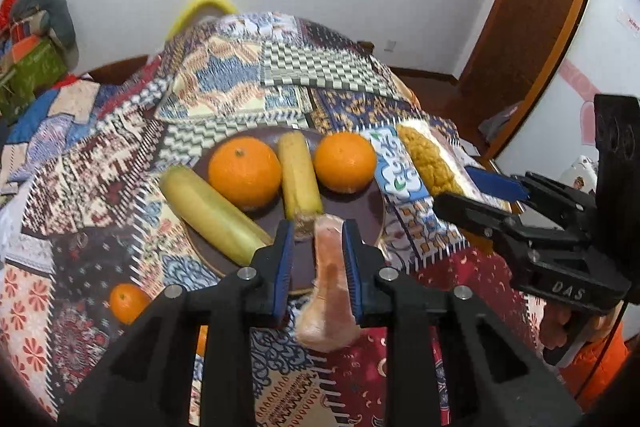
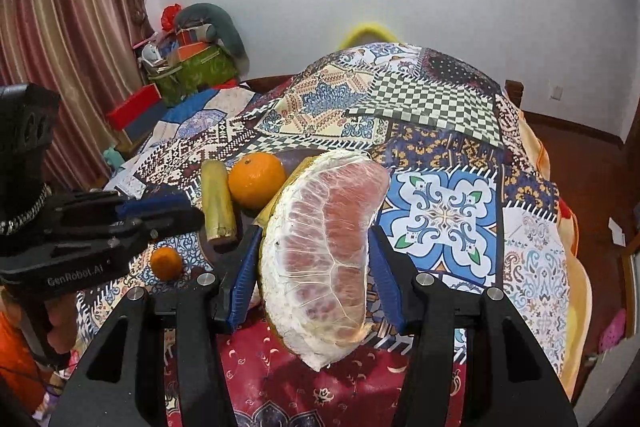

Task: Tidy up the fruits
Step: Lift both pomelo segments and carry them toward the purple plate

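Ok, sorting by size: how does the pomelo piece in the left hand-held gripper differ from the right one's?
The left pomelo piece is a slim segment; the right pomelo piece is broader. The right keeps yellow rind; the left shows none. Both are pink-fleshed, clamped by the left hand-held gripper and right hand-held gripper.

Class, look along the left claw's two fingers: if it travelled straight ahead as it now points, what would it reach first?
Probably the cut end of the middle yellow stalk on the dark plate, just beyond the pink pomelo segment held by the left claw. Depth is uncertain.
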{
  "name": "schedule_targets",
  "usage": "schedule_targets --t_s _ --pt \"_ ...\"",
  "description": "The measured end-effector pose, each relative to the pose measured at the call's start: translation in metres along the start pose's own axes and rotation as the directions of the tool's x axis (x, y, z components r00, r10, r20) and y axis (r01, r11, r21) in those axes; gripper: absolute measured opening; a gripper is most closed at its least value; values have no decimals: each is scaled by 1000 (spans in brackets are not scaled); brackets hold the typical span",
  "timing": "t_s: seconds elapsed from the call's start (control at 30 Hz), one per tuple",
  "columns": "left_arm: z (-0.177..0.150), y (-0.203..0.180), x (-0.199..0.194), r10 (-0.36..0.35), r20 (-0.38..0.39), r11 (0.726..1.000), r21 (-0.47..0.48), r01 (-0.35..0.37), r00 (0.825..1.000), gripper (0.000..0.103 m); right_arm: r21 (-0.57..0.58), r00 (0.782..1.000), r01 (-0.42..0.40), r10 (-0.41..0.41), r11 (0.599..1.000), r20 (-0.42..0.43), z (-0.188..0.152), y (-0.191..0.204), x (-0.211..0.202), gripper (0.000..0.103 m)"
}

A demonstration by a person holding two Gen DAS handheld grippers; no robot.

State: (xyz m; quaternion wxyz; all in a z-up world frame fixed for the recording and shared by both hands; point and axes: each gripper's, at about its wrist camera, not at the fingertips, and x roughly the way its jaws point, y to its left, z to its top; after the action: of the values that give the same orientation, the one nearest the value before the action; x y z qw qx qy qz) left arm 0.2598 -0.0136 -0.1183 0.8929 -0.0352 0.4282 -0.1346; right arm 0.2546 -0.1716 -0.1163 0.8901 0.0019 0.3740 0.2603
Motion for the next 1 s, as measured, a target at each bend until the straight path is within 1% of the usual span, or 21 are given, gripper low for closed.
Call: schedule_targets --t_s 0.03,0.07,0.13,0.2,0.27,0.47,0.57,0.6,0.63,0.7,0.77,0.87,1.0 --pt "-3 -2 3 -7 -12 1000 5 7 1000 24 3 1000 1 -1 1000 -4 -1 -2 1 49" --pt "-6 -4 7 -15 -33 1000 12 16 999 27 8 1000 2 -2 1000 -10 -2 -4 3 49" --pt "-11 -8 15 -23 -65 1000 19 25 998 48 18 1000 5 -4 1000 -18 -5 -8 4 49" --pt "-17 -12 21 -18 -80 999 32 20 997 53 29 1000 7 -6 1000 -21 -6 -12 4 49" --pt "-21 -13 30 -7 -106 999 35 11 994 53 37 1000 10 -9 999 -26 -8 -15 3 49" --pt "-30 -11 47 -21 -152 1000 14 23 988 53 44 999 17 -15 999 -38 -12 -21 3 49" --pt "-27 -12 50 -22 -147 1000 9 23 989 53 50 999 14 -12 999 -42 -14 -21 4 49" --pt "-26 -11 53 -28 -149 1000 3 28 989 51 50 999 12 -10 999 -43 -15 -21 4 49" --pt "-25 -10 56 -28 -153 1000 -1 28 988 46 51 999 10 -8 999 -44 -15 -20 4 49" --pt "-23 -9 60 -23 -156 1000 -4 22 987 44 50 999 10 -7 999 -44 -16 -20 4 49" --pt "-22 -8 61 -33 -150 999 -14 31 988 43 45 999 9 -7 999 -44 -16 -18 4 49" --pt "-24 -9 56 -25 -134 1000 -14 23 991 42 41 999 7 -5 999 -43 -15 -17 3 49" --pt "-26 -6 41 -34 -106 999 -24 32 994 41 37 999 3 -1 999 -37 -13 -15 3 49"
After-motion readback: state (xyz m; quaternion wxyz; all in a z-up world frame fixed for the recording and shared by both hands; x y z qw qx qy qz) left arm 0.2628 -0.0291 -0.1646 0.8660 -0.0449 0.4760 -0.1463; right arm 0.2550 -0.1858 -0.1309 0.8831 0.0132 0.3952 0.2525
